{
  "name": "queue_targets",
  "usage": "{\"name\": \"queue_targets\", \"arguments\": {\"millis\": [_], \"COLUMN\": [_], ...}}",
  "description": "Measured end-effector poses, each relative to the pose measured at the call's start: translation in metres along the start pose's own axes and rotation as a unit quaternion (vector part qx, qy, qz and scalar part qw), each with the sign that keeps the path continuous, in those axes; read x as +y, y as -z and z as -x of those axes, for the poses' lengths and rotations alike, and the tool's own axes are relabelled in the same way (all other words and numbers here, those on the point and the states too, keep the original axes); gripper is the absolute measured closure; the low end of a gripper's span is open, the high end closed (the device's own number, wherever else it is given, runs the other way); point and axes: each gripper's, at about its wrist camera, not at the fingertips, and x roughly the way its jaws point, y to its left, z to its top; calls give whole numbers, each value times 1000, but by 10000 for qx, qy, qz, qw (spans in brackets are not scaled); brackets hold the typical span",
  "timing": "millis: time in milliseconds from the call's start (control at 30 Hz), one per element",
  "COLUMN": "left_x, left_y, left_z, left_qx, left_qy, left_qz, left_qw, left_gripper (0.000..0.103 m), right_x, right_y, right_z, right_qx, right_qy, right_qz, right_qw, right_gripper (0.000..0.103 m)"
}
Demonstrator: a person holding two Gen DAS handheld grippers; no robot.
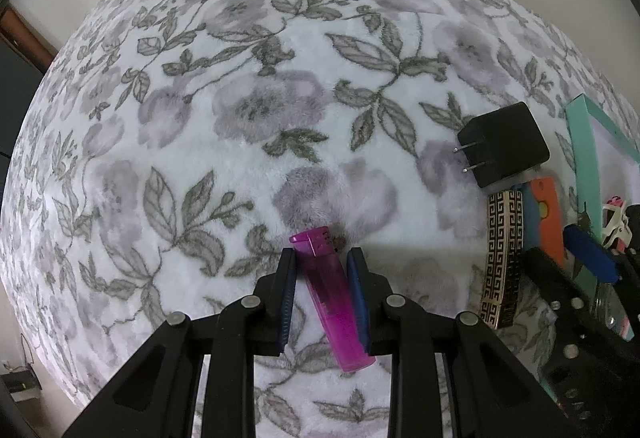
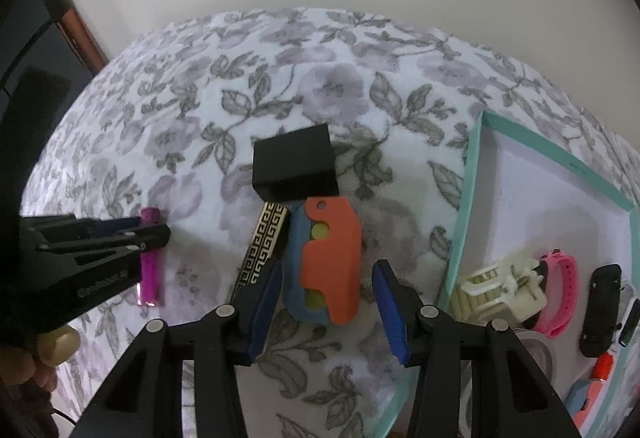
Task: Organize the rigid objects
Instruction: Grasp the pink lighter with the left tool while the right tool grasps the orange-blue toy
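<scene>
A translucent purple lighter [image 1: 332, 298] lies tilted between my left gripper's [image 1: 322, 254] pads, which press on its sides just over the floral blanket [image 1: 240, 109]. The right wrist view shows that gripper [image 2: 156, 234] on the lighter [image 2: 149, 270] from the side. My right gripper [image 2: 329, 266] stands open around an orange-and-blue toy [image 2: 324, 262], with a gap on each side. A gold-and-black patterned bar [image 2: 264, 242] lies against the toy's left. A black plug charger [image 2: 296, 165] sits just beyond them.
A teal-rimmed white tray [image 2: 460, 217] lies to the right, holding a cream hair claw [image 2: 496, 290], a pink band [image 2: 560, 290], a black oblong piece [image 2: 600, 310] and other small items. A hand [image 2: 40, 358] holds the left gripper. A pale wall stands behind the blanket.
</scene>
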Motion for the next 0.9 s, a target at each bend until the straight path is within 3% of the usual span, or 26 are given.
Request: {"name": "queue_targets", "arguments": {"millis": [167, 800, 900], "left_x": [-3, -16, -15], "left_y": [-1, 1, 0], "left_z": [0, 5, 4], "left_qx": [-12, -133, -147], "left_qy": [-5, -118, -15], "left_qz": [2, -15, 52], "left_qw": [10000, 9998, 9999], "left_gripper": [76, 79, 81], "right_x": [6, 8, 8], "right_y": [5, 5, 5], "right_z": [-13, -16, -16], "right_qx": [97, -283, -283], "right_qy": [145, 336, 350], "right_qz": [83, 89, 50], "right_qw": [9998, 9990, 9990], "right_gripper": [53, 52, 57]}}
